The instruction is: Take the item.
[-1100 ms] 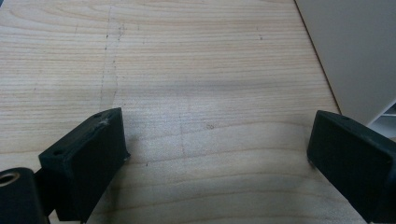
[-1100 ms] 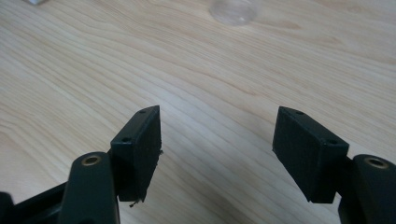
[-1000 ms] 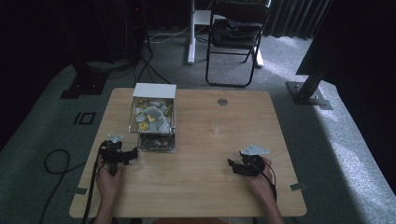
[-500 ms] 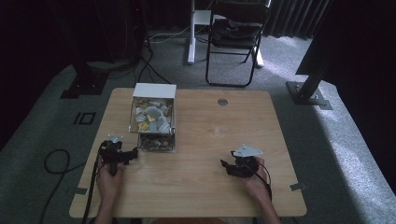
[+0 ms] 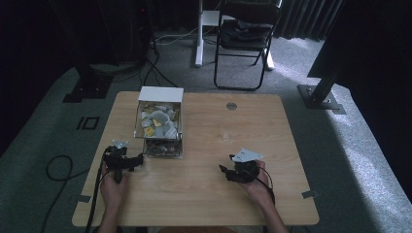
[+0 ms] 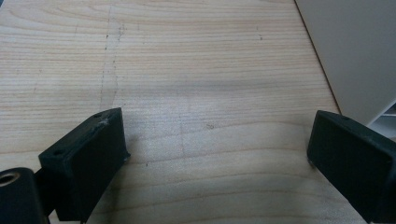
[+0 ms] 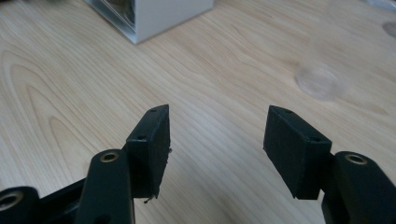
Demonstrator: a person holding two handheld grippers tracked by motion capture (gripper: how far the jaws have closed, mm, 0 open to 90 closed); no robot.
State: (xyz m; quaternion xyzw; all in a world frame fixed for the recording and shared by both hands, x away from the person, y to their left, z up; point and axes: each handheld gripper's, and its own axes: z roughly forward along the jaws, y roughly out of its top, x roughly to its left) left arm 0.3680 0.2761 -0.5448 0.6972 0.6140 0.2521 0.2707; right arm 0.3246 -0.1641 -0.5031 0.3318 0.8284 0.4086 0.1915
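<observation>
My left gripper (image 5: pixel 138 160) sits at the table's (image 5: pixel 204 204) left edge with its tips just beside the near end of the box (image 5: pixel 160 127), and it is much the nearer of the two. The box is a clear bin full of small wrapped bits, standing left of centre, its long axis running away from me toward the far edge, its white end farthest off. From the left gripper the box lies forward and to the right; in the left gripper view a pale wall of it (image 6: pixel 355 56) rises at the right edge, close to the right-hand jaw. I hold that gripper spread wide, with bare wood between the jaws and nothing gripped.

My right gripper (image 5: pixel 224 171) rests well apart from the box, right of centre and near my edge, pointing left across the table. In the right gripper view the box's white corner (image 7: pixel 159 14) stands far ahead and to the left. Its jaws (image 7: pixel 215 140) are also parted and empty.

Both hands lie low on the wood, forearms coming straight in. I judge the left hand should make the reach, a short swing to the right.
</observation>
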